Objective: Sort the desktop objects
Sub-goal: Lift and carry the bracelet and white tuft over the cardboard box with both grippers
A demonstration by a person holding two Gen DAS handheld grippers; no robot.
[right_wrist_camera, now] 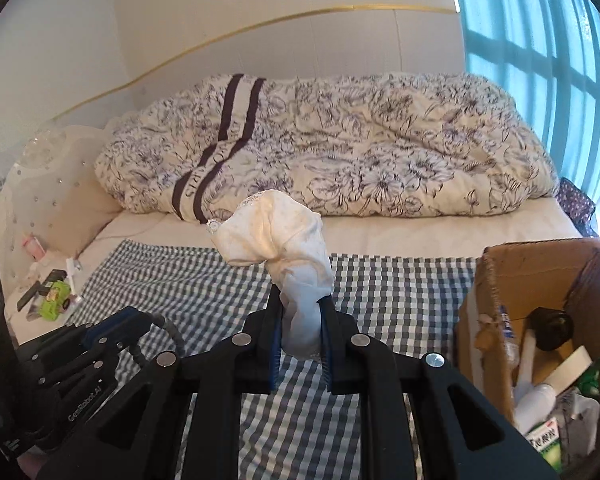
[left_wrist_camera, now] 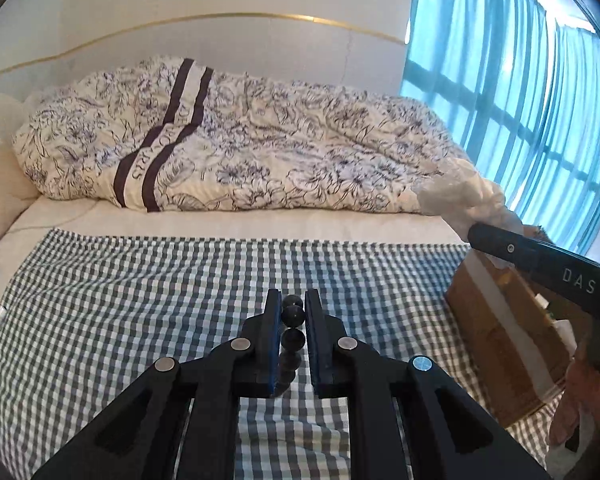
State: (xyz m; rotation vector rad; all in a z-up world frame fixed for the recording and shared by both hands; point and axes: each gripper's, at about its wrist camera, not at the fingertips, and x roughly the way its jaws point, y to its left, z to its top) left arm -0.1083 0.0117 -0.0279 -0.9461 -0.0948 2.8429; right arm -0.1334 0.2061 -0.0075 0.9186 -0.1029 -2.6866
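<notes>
White cloth (right_wrist_camera: 284,248) pinched in right gripper (right_wrist_camera: 300,320), beads (left_wrist_camera: 293,328) in left gripper (left_wrist_camera: 293,312)

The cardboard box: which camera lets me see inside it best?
The right wrist view: the cardboard box opens toward the camera, with bottles and packets inside. The left wrist view shows only its outer side, partly behind the right gripper.

Colours and patterns across the two wrist views.
Checked cloth (right_wrist_camera: 204,280): grey-and-white gingham. Quilt (right_wrist_camera: 380,152): cream, dark floral linework, two brown stripes. Curtain (left_wrist_camera: 512,60), 2 o'clock: turquoise. Cardboard box (right_wrist_camera: 488,280), 4 o'clock: brown. Bundled cloth (right_wrist_camera: 284,236): off-white. Beads (left_wrist_camera: 293,314): black. Toy (right_wrist_camera: 54,300), 9 o'clock: lime green.
</notes>
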